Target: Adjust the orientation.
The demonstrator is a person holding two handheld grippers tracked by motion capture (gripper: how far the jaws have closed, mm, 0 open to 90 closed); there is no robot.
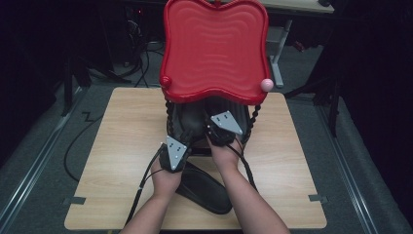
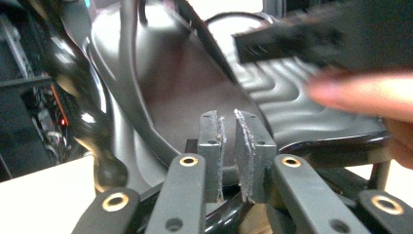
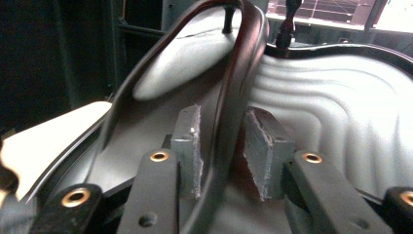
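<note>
A loose black tray (image 1: 203,189) is lying flat at the near middle of the wooden table (image 1: 122,146), between the person's forearms. Just beyond it, the left gripper (image 2: 229,146) is resting with its jaws almost together and nothing between them. The right gripper (image 3: 221,151) is clamping the rim of an upright black tray (image 3: 195,83). Farther off, the red tray (image 1: 214,48) is sitting on top of the tiered stand, above both grippers.
</note>
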